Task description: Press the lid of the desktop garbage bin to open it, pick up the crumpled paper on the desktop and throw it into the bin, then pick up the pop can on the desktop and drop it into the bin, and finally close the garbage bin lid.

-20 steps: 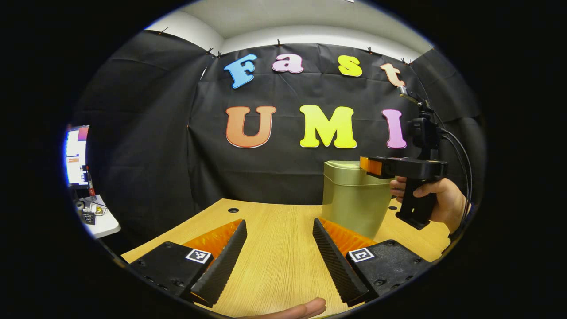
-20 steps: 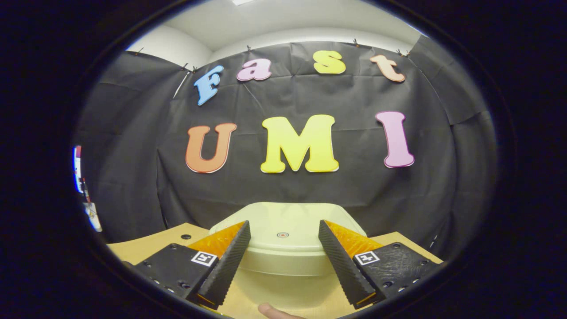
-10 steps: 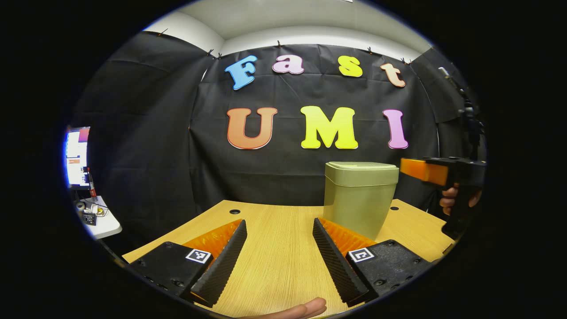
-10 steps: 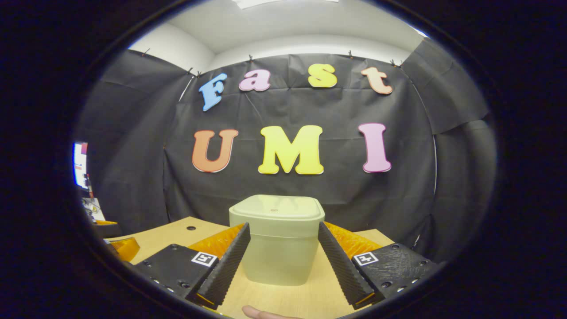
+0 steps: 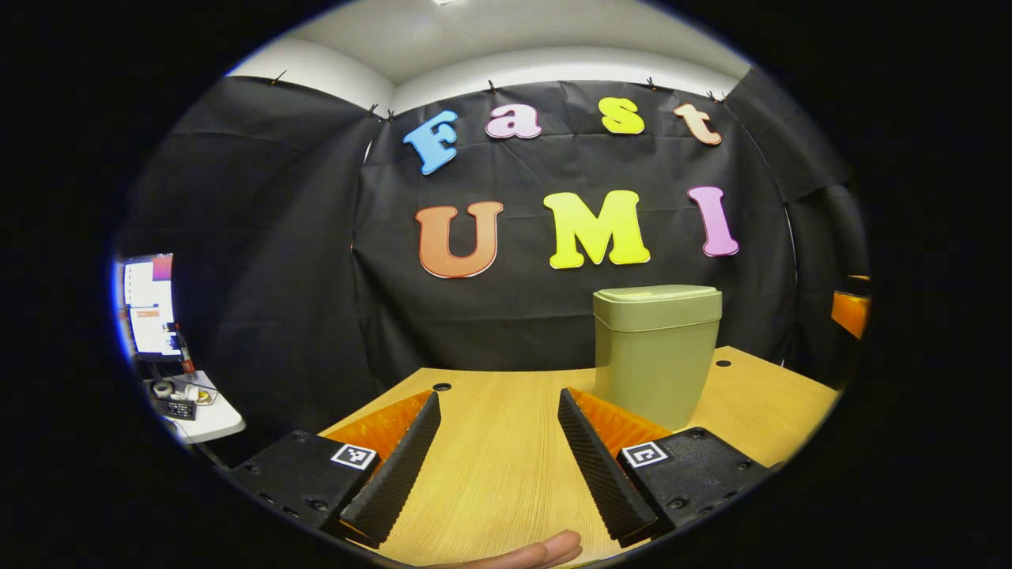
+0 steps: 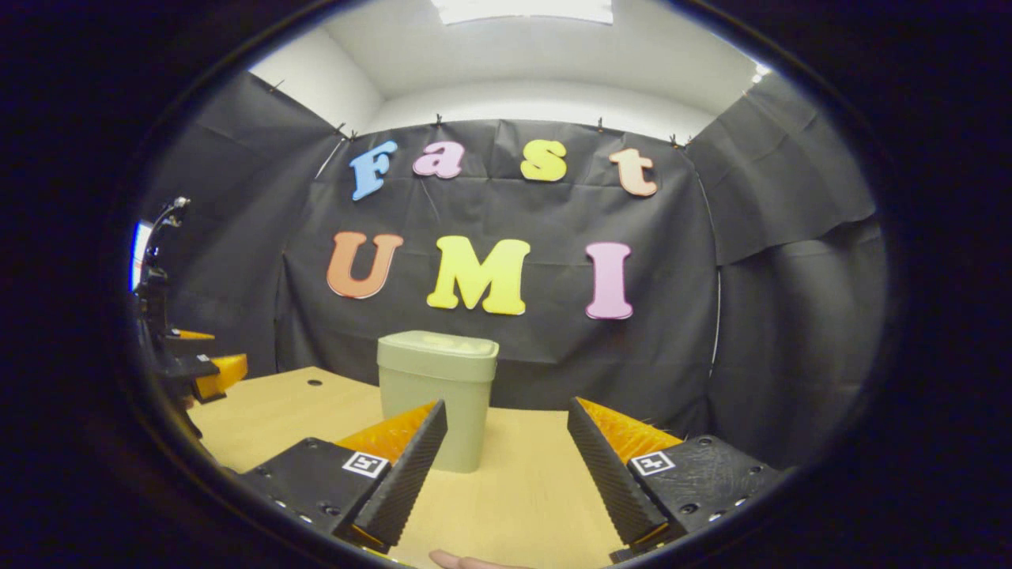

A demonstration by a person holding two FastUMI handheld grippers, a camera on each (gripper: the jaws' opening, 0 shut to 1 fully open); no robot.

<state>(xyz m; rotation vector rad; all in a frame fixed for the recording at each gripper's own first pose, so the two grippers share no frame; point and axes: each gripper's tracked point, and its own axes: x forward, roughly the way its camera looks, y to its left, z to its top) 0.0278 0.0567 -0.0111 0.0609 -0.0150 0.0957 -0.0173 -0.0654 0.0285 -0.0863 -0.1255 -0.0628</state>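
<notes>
The pale green bin (image 5: pixel 655 363) stands on the wooden desk (image 5: pixel 490 442) with its lid (image 5: pixel 658 295) down, to the right and beyond my left gripper (image 5: pixel 498 397). That gripper hovers low over the desk, open, with nothing between its fingers. In the right gripper view the bin (image 6: pixel 435 411) stands ahead and left of centre, lid (image 6: pixel 439 346) flat on top. My right gripper (image 6: pixel 507 405) is open and holds nothing, well back from the bin. The right gripper's tip (image 5: pixel 851 313) peeks in at the far right edge. The left gripper (image 6: pixel 202 370) shows at the left.
A monitor (image 5: pixel 149 304) and a white side table (image 5: pixel 194 407) with small items stand outside the booth on the left. The desk has cable holes (image 5: pixel 441 387) near its back edge. Black cloth walls close in the back and sides.
My right gripper has drawn back from just above the bin lid and moved off to the right. The bin now stands farther away in its view. The left gripper barely shifted.
</notes>
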